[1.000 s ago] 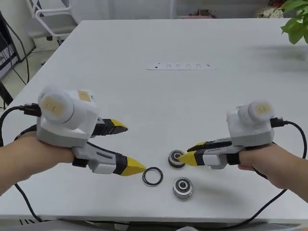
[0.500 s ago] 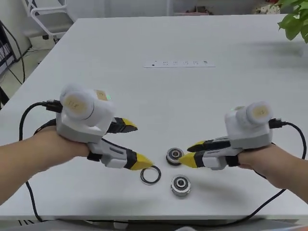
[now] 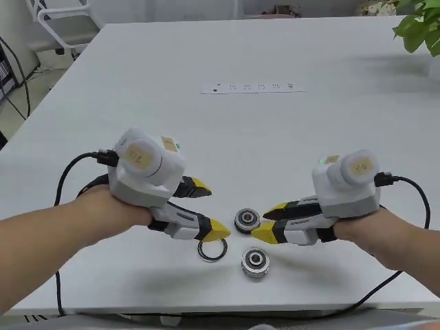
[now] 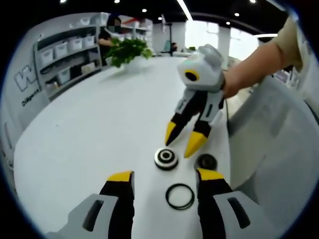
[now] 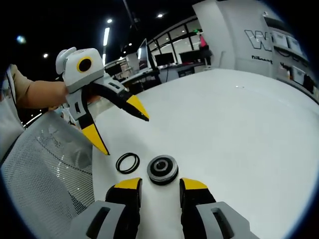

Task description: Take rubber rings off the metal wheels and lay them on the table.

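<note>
1. The dark-rimmed metal wheel (image 5: 162, 169) lies on the white table (image 3: 275, 137) just ahead of my right gripper (image 5: 160, 184), centred between its jaws, so this hand is nearer.
2. Both are empty: the right is half parted, the left gripper (image 3: 214, 210) spread wide.
3. Over the last second the left has closed in, and its lower tip now overhangs the loose black rubber ring (image 3: 212, 250).

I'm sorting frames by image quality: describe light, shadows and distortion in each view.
Head view: soft, even light, sharp, faint shadows on the white table. Left gripper view: fisheye curves the table edge; far windows are blown out. Right gripper view: dark ceiling with spot lights, the wheel crisp.
</note>
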